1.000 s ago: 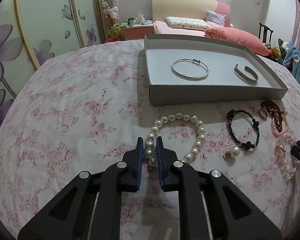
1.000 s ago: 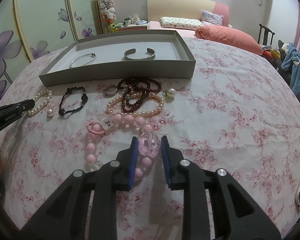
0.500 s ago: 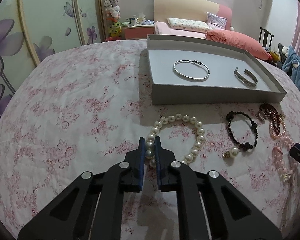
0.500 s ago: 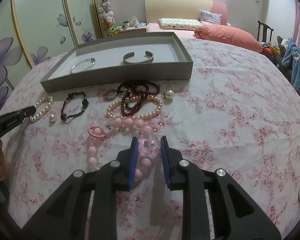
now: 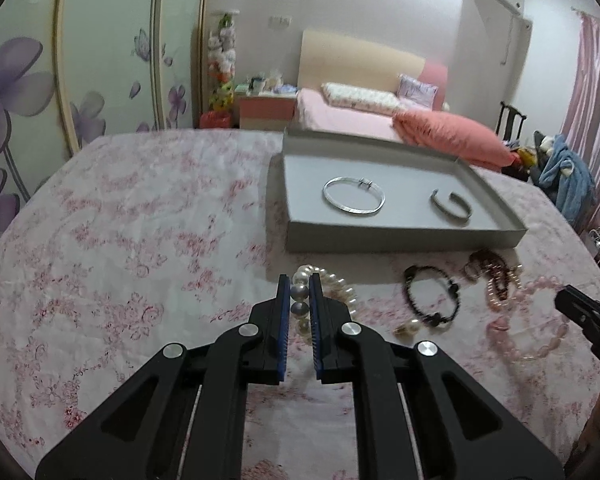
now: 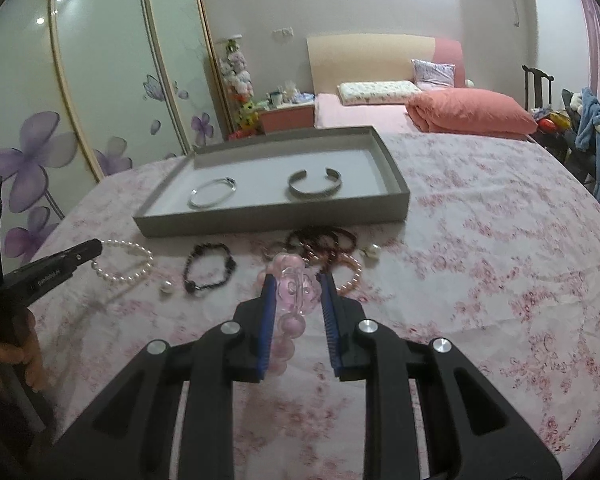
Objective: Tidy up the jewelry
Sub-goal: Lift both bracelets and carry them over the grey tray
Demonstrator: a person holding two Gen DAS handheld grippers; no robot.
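My left gripper is shut on the white pearl bracelet and holds it lifted off the floral cloth; it also shows in the right wrist view. My right gripper is shut on the pink bead bracelet, raised above the cloth; it also shows in the left wrist view. The grey tray lies ahead and holds a thin silver bangle and a silver cuff.
A black bead bracelet, a dark red bead bracelet, a pale pink pearl strand and a loose pearl piece lie on the cloth before the tray. A bed and wardrobe stand behind.
Both grippers have lifted with their bracelets: the pearl bracelet and the pink bead bracelet now hang off the cloth. Both views have tilted up toward the tray.
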